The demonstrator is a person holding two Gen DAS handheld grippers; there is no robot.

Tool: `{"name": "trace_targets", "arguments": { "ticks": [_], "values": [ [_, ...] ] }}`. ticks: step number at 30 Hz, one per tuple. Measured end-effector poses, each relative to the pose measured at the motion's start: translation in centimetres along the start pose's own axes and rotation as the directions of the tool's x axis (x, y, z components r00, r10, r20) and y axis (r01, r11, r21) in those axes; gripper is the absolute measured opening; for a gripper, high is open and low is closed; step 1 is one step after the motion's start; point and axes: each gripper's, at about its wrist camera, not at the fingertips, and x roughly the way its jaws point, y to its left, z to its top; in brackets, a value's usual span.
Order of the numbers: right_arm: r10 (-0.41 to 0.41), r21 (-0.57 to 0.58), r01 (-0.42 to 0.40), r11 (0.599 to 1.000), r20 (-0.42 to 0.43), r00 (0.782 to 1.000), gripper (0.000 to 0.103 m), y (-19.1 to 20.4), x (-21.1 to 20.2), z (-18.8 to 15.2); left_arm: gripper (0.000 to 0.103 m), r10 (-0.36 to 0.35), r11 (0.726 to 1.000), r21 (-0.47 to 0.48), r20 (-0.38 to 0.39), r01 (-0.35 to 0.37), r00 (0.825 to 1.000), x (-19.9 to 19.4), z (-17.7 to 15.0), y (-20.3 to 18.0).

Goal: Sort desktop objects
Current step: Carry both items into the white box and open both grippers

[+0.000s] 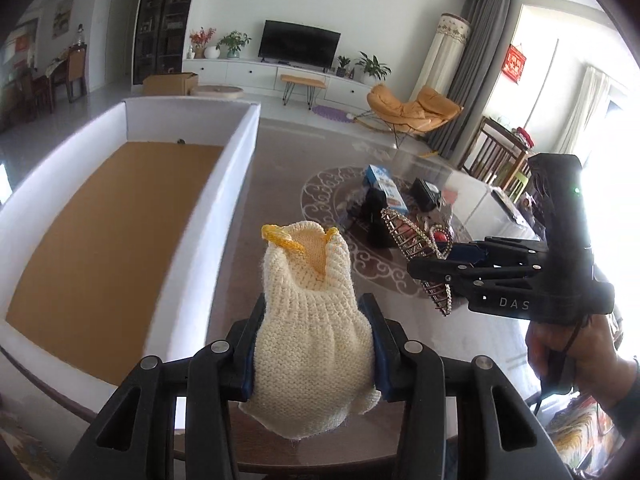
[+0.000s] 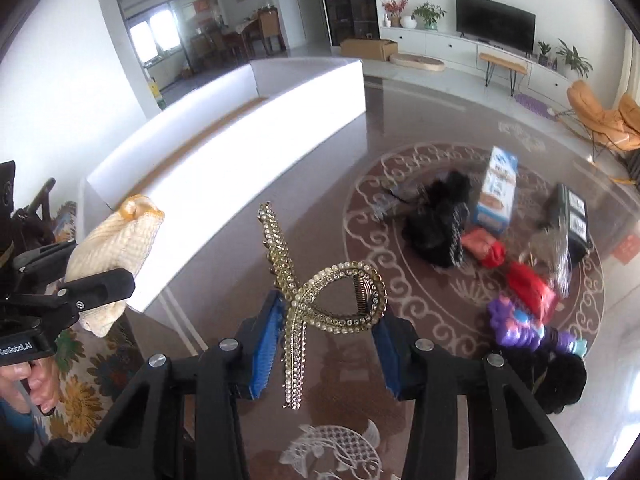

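My left gripper (image 1: pixel 312 344) is shut on a cream knitted glove (image 1: pixel 310 320) with a yellow cuff, held above the glass table just right of the white box (image 1: pixel 240 160). My right gripper (image 2: pixel 326 328) is shut on a gold rhinestone hair clip (image 2: pixel 320 300), held above the table. The right gripper (image 1: pixel 436 276) with the hair clip (image 1: pixel 416 240) also shows at the right of the left wrist view. The left gripper (image 2: pixel 76 268) with the glove (image 2: pixel 116 240) shows at the left of the right wrist view, near the box (image 2: pixel 240 148).
A pile lies on the table's patterned centre: blue-white carton (image 2: pixel 498 192), black fluffy item (image 2: pixel 440 220), red items (image 2: pixel 524 284), purple toy (image 2: pixel 520 328), black box (image 2: pixel 572 220). The white box has a brown cardboard floor (image 1: pixel 112 232). The table edge runs near me.
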Motion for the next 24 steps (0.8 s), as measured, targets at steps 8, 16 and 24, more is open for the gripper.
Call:
{"name": "trace_targets", "arguments": {
  "ticks": [8, 16, 24],
  "values": [
    [0.205, -0.117, -0.196, 0.974, 0.071, 0.976, 0.045, 13.2, 1.5, 9.5, 0.043, 0.232, 0.962, -0.149, 0.020, -0.227, 0.972, -2.6, 5.0, 13.0],
    [0.135, -0.268, -0.163, 0.950, -0.121, 0.983, 0.045, 22.1, 11.5, 9.9, 0.045, 0.369, 0.911, -0.140, -0.136, -0.387, 0.919, 2.8, 4.7, 20.2],
    [0.073, -0.348, -0.127, 0.929, -0.164, 0.984, 0.054, 21.4, 13.4, 8.7, 0.054, 0.434, 0.896, -0.004, -0.199, -0.444, 0.879, 6.0, 3.8, 18.3]
  ]
}}
